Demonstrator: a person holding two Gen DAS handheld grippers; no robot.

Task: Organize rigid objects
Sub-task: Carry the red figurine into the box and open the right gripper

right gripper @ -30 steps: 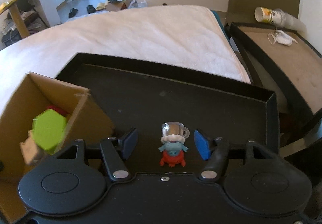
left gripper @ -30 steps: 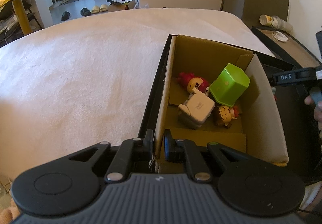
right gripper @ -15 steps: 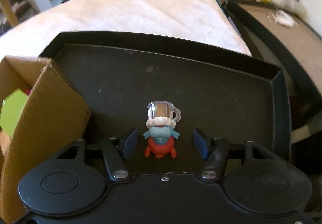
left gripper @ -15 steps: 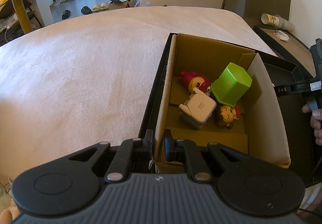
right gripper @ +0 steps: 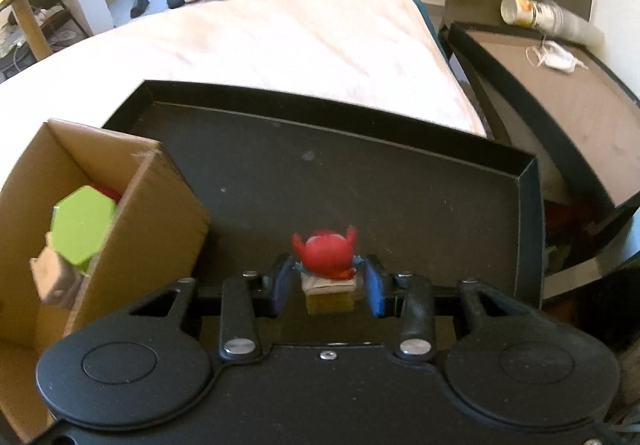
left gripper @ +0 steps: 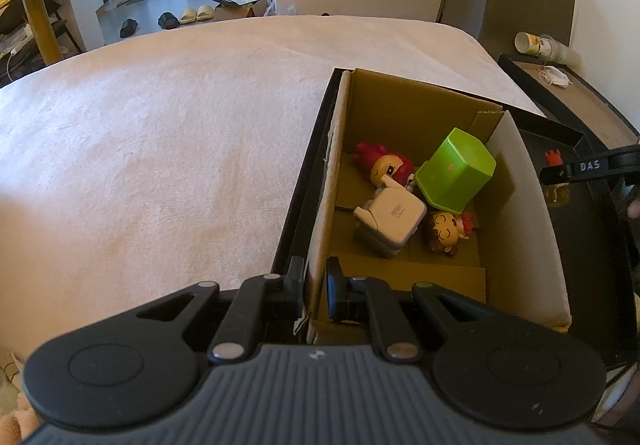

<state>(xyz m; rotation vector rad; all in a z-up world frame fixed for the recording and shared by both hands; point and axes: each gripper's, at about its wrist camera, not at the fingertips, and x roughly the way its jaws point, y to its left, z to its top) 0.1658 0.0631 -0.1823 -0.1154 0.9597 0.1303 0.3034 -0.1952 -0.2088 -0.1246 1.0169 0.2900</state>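
My left gripper is shut on the near left wall of a cardboard box that stands in a black tray. In the box lie a green hexagonal container, a white block toy and two small dolls. My right gripper is closed around a red and blue figurine with a clear mug, held upside down above the tray floor, right of the box. The figurine also shows in the left wrist view.
The tray sits on a white cloth-covered table. A second brown-lined tray with a paper cup and a face mask lies to the right. A person's fingers show at the right edge.
My right gripper has narrowed onto the figurine, lifted it and tipped it upside down. The left gripper keeps its hold on the box wall.
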